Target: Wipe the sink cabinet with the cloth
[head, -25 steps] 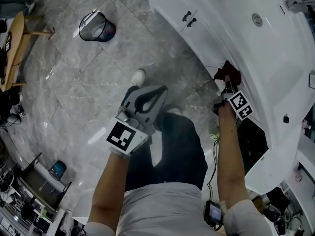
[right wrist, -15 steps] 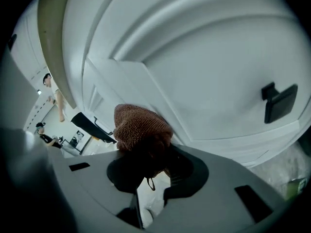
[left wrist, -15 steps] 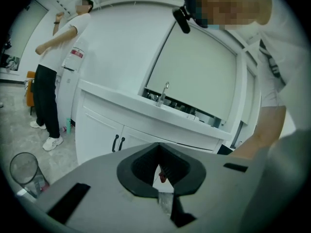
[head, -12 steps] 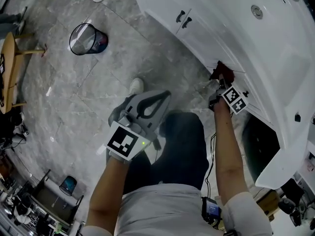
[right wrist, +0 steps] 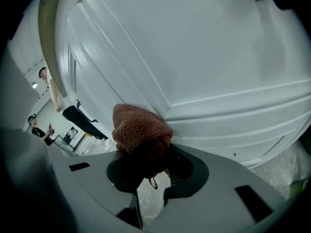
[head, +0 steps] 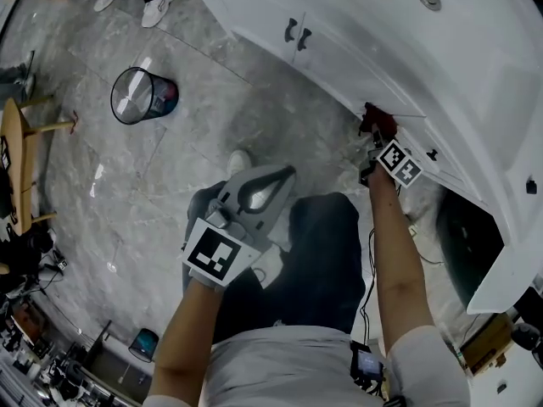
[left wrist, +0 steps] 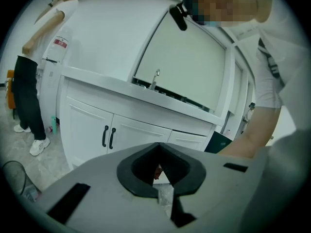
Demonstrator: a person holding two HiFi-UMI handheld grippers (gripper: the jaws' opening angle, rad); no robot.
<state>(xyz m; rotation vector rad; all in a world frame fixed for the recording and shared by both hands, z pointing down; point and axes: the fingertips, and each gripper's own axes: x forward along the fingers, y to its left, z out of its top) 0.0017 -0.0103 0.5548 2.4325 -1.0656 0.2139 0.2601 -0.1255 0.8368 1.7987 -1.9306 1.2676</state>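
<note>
The white sink cabinet [head: 339, 49] runs across the upper right of the head view, with two dark door handles [head: 293, 30]. A brown-red knitted cloth [head: 377, 123] is bunched against the cabinet's front panel, and my right gripper [head: 373, 147] is shut on it. In the right gripper view the cloth [right wrist: 141, 129] bulges out of the right gripper [right wrist: 150, 154] and touches a moulded white panel [right wrist: 204, 67]. My left gripper [head: 284, 175] hangs shut and holds nothing above my legs, well clear of the cabinet. In the left gripper view, the left gripper [left wrist: 158, 148] faces the cabinet doors [left wrist: 87, 125].
A wire waste bin [head: 136, 96] stands on the grey marble floor to the left. Another person [left wrist: 29, 81] stands by the cabinet's far end. A dark opening [head: 467, 236] gapes in the cabinet front to the right of the cloth. A wooden table [head: 13, 159] is at the left edge.
The head view has swung, so the cabinet and bin sit further left and up. The right gripper keeps the cloth on the cabinet front, shifted slightly along it. The left gripper has hardly moved.
</note>
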